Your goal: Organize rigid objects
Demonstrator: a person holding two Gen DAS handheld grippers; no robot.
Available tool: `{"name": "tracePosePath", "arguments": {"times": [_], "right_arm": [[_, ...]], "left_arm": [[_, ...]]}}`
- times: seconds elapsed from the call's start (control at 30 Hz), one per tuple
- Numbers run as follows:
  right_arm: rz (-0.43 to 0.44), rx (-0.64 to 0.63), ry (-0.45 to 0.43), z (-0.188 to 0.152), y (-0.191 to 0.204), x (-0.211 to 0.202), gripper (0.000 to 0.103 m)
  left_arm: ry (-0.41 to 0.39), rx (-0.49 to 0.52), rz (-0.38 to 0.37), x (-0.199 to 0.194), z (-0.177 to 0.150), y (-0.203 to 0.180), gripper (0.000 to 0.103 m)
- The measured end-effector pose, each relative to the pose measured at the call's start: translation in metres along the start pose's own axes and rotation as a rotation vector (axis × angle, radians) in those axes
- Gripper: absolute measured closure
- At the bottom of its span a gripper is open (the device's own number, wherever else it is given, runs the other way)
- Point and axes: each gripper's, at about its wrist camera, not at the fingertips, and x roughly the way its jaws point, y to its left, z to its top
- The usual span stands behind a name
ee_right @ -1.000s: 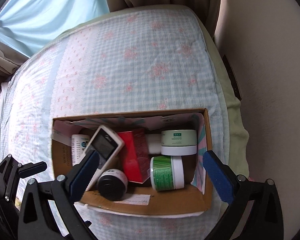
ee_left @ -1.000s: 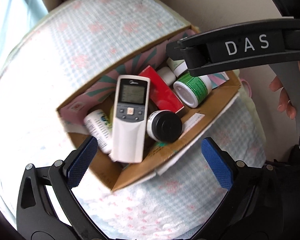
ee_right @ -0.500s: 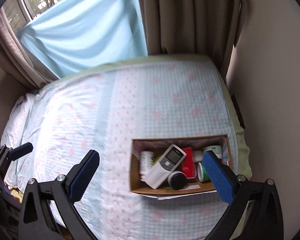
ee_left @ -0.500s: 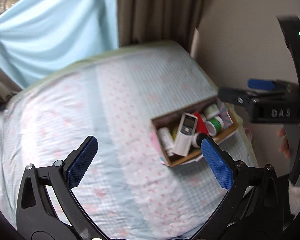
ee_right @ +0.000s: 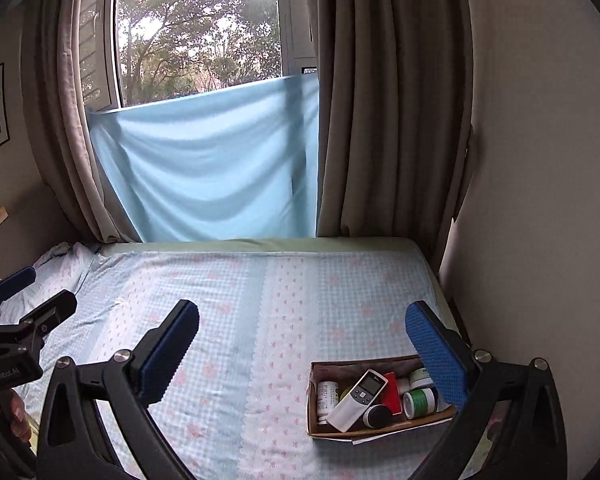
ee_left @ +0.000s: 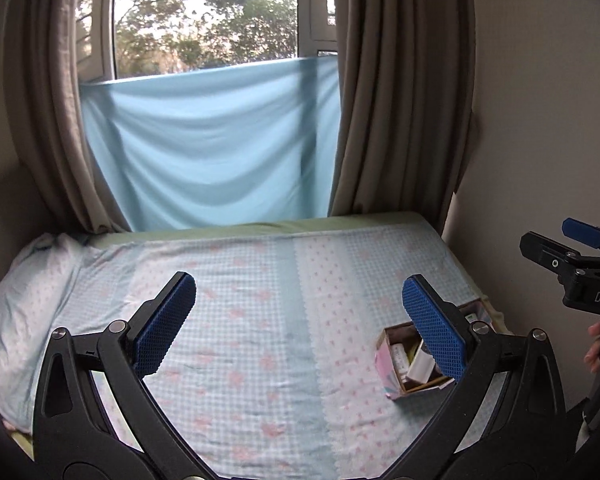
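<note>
Your left gripper [ee_left: 298, 322] is spread wide with nothing between its blue pads [ee_left: 165, 322], hanging above the bed [ee_left: 260, 288] and looking toward the window [ee_left: 204, 20]. Your right gripper [ee_right: 302, 346] is equally wide apart and holds nothing, also well above the bedding.

The cardboard box [ee_right: 374, 430] sits on the patterned sheet under and just inside your right gripper's right-hand finger, close to the wall-side edge of the bed. From your left gripper the same box [ee_left: 396, 388] lies behind its right-hand finger, which covers part of the contents.

Inside the box, seen past your right gripper: a white remote control [ee_right: 358, 399] lies slanted across the middle, a white bottle [ee_right: 326, 398] stands at its left, a black-capped jar [ee_right: 377, 416] rests at the near side, a red packet [ee_right: 392, 398] lies just right of the remote, and a green-labelled jar [ee_right: 420, 402] lies on its side further right, partly behind the blue pad [ee_right: 436, 356].

Beyond both grippers a light blue cloth [ee_right: 208, 160] hangs across the lower window between brown curtains [ee_right: 392, 100]
</note>
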Motion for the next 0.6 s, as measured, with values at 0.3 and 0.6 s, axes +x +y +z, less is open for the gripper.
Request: {"name": "tracePosePath", "arguments": {"times": [0.3, 0.6], "right_arm": [[-0.04, 0.002, -0.03, -0.012, 0.006, -0.007, 0.0], [-0.064, 0.007, -0.054, -0.005, 0.003, -0.011, 0.0]], "left_arm": [[-0.049, -0.011, -0.022, -0.013, 0.002, 0.007, 0.0], [-0.06, 0.006, -0.035, -0.006, 0.007, 0.0, 0.0]]}}
